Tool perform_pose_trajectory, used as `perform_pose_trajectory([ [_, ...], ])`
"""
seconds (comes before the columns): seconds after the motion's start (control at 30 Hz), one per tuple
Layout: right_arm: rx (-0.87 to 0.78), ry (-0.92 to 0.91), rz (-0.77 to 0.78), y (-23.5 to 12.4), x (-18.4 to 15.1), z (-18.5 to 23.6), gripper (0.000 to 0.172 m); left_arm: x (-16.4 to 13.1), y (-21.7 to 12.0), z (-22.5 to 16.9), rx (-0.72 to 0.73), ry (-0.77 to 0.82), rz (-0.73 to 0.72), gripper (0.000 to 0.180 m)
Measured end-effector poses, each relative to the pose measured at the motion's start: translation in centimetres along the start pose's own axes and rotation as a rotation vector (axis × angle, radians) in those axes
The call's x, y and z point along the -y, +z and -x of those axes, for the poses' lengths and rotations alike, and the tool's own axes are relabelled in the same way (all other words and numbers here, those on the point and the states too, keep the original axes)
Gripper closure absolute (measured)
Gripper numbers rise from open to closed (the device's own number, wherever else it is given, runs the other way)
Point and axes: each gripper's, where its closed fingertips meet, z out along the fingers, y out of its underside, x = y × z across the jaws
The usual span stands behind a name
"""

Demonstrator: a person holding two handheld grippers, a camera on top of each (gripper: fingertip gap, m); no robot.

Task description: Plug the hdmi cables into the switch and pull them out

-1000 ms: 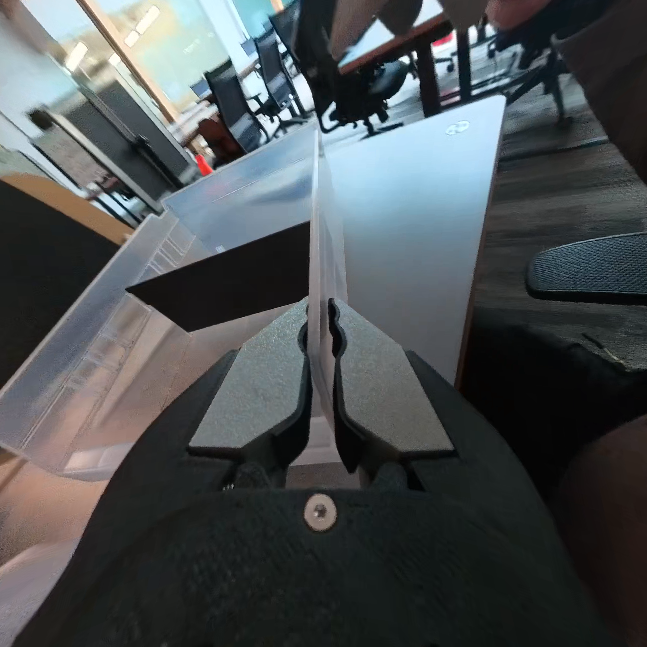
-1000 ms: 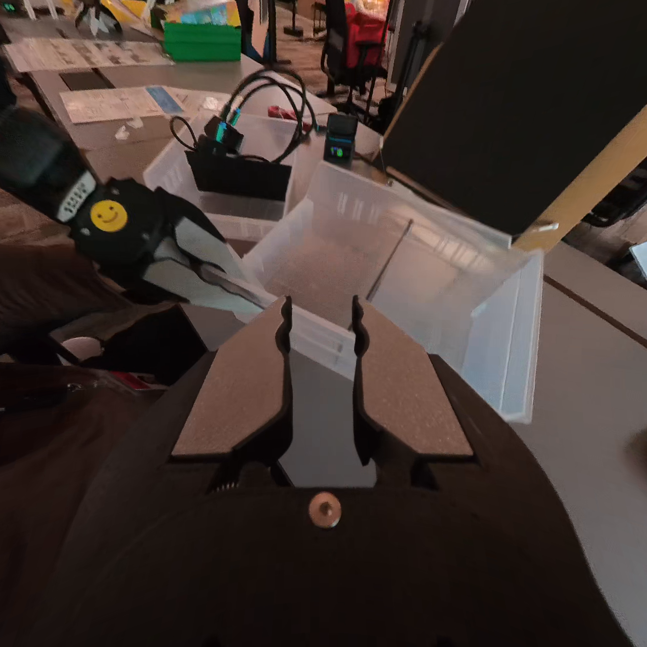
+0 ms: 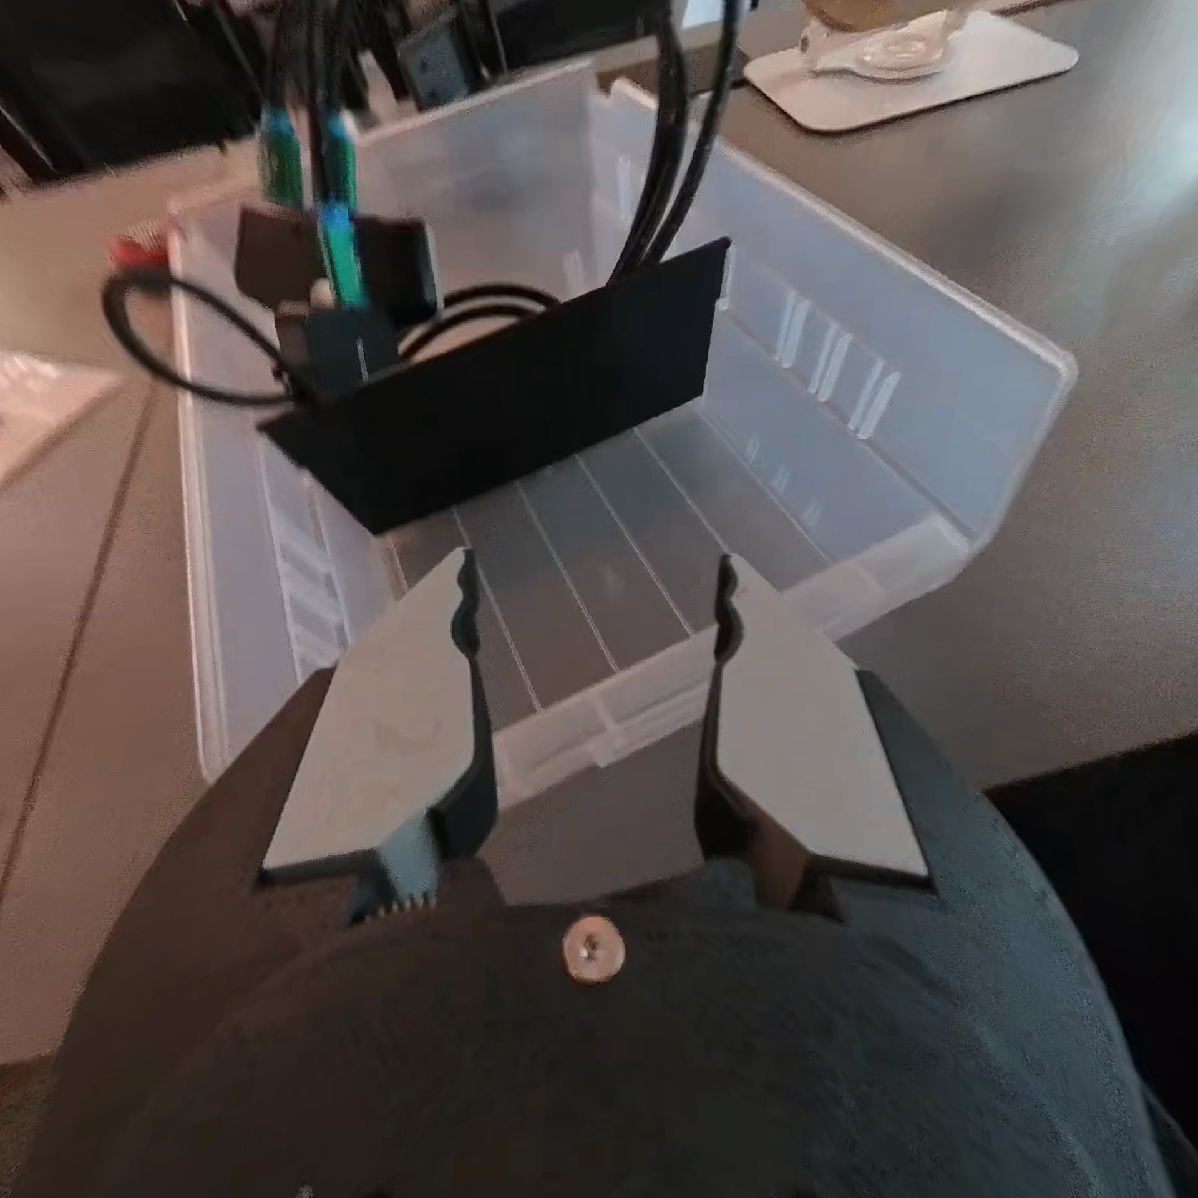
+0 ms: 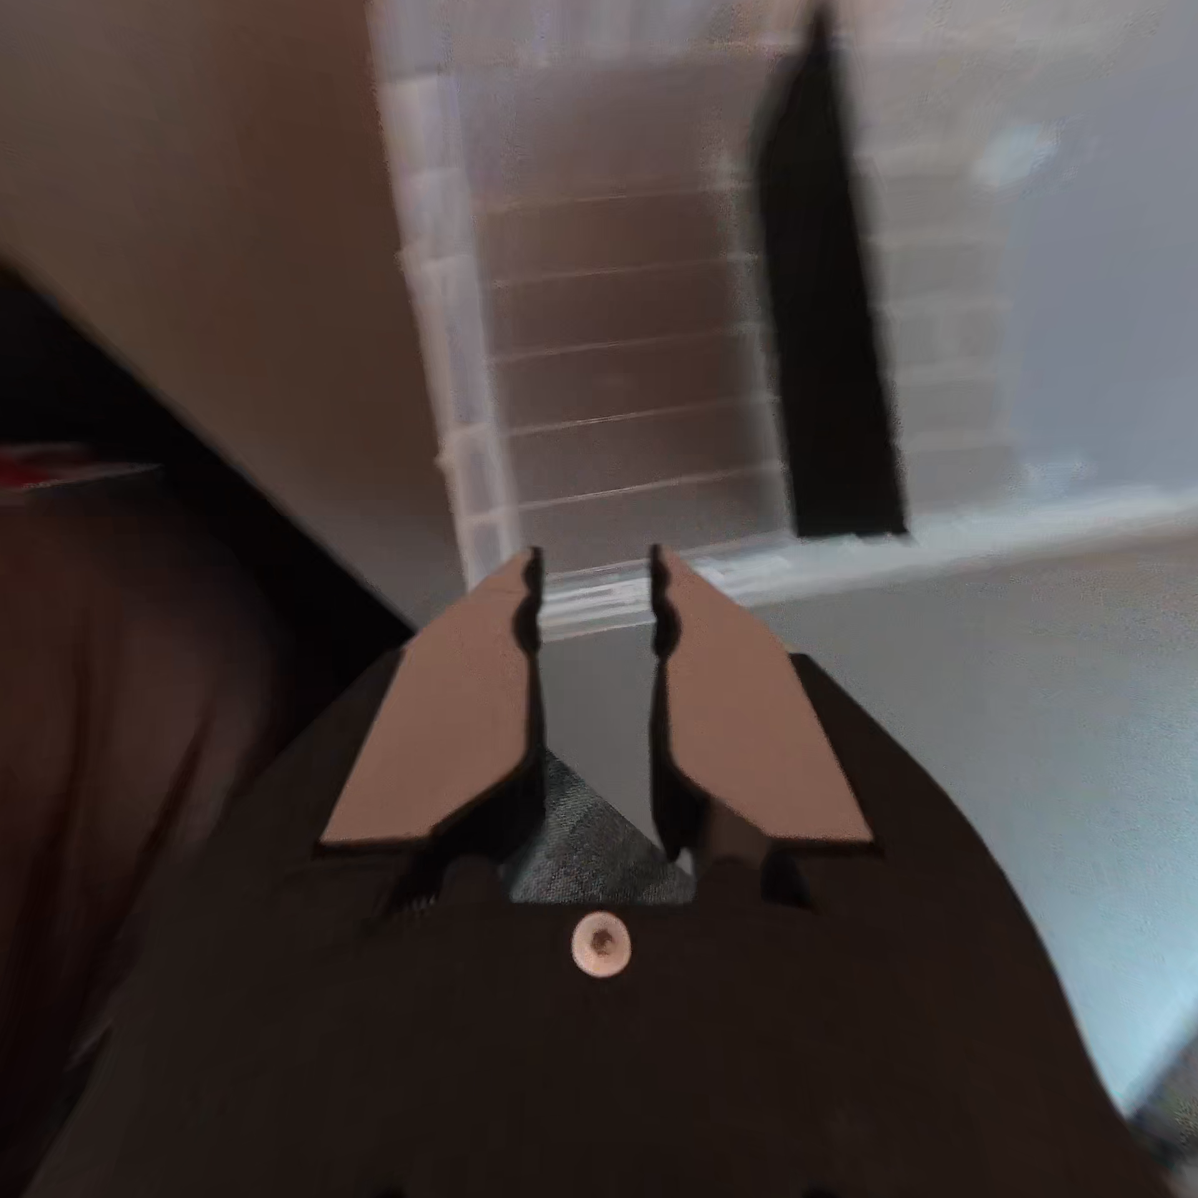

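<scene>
Both grippers empty over the clear bin.
Left gripper (image 3: 596, 583) gapes wide, right gripper (image 4: 595, 570) part-open; cables (image 3: 674, 162) and switch (image 3: 350, 343) sit behind the black divider (image 3: 505, 389), untouched.

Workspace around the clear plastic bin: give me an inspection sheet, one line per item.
Surface: grey tabletop, bare near the bin.
Job's things: black box-shaped switch behind a black divider panel inside the clear plastic bin.
Clutter: flat white stand base; small red object.
Grippers: left gripper open, empty, over the bin's front compartment; right gripper open, empty, at the bin's rim.
Cables: black cables with blue-green plugs by the switch; plugged or not, cannot tell.
Surroundings: blurred, dark shapes only.
</scene>
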Motion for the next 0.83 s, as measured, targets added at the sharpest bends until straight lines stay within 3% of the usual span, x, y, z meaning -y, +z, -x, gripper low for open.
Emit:
perform_pose_trajectory([
  [0.03,-0.080,0.072,-0.002,-1.2,-1.5,-2.9,0.151,-0.3,-0.5,-0.1,-0.030,-0.032,0.007,0.103],
  [0.13,-0.247,0.351,-0.086,-4.6,-4.3,-9.2,0.142,-0.1,-1.2,-2.3,-0.098,-0.001,-0.024,0.095],
  [0.2,-0.094,0.395,-0.273,-5.8,-2.1,-7.6,0.139,0.8,-1.0,-5.1,-0.154,0.040,-0.055,0.093],
  [0.3,0.166,0.287,-0.465,-6.2,2.1,-1.8,0.127,2.3,0.2,-10.2,-0.257,0.093,-0.086,0.093],
  [0.37,0.152,0.214,-0.402,-4.1,2.5,0.2,0.112,3.3,1.8,-11.4,-0.214,0.129,-0.099,0.098],
  [0.47,-0.059,0.135,-0.241,-0.5,1.3,-0.9,0.104,4.3,4.4,-10.9,-0.109,0.140,-0.108,0.116],
  [0.53,-0.091,0.116,-0.192,1.3,0.7,-1.1,0.109,4.3,5.1,-10.7,-0.109,0.134,-0.111,0.144],
  [0.67,0.007,0.141,-0.212,2.7,0.5,-0.5,0.132,3.9,4.7,-9.7,-0.103,0.158,-0.096,0.147],
  [0.83,-0.131,0.178,-0.207,2.4,-0.1,-3.7,0.131,3.1,4.0,-6.5,-0.066,0.128,-0.094,0.155],
])
